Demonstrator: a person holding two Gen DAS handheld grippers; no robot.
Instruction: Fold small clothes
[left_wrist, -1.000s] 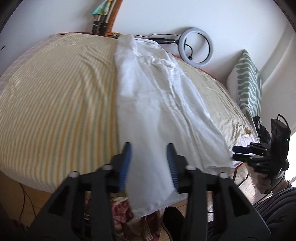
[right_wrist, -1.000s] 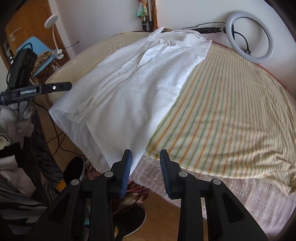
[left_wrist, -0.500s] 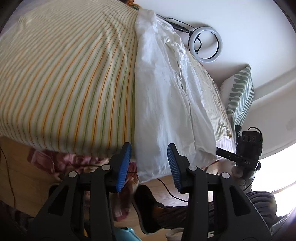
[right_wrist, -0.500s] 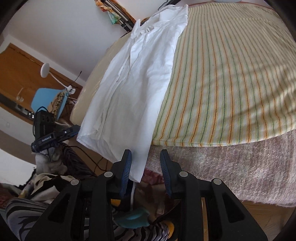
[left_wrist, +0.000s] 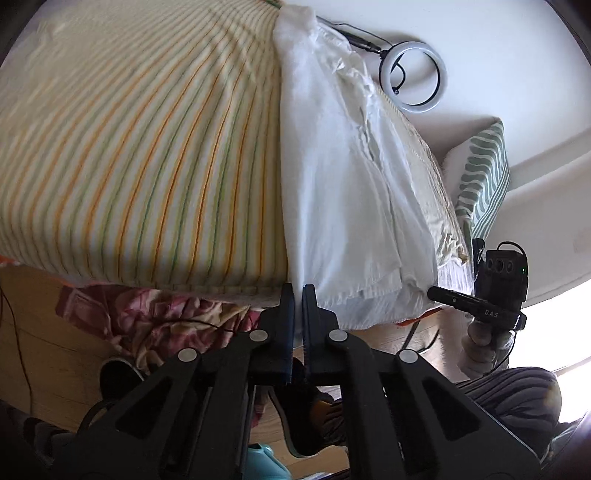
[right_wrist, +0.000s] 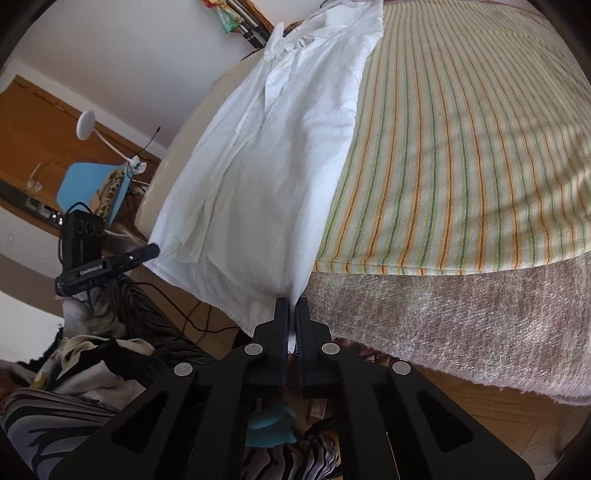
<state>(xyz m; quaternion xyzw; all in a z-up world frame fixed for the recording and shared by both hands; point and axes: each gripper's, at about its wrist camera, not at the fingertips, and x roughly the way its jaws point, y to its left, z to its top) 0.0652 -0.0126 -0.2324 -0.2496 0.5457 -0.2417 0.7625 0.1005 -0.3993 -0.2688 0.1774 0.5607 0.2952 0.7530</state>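
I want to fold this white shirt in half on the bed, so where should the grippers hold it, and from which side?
Grip the shirt at its two hem corners, coming from the foot of the bed. The hem hangs free over that edge, so both grippers, left and right, can pinch it there, as they do now.

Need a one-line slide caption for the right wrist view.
Right gripper shut on the hem corner of a white shirt hanging over the edge of a striped bed.
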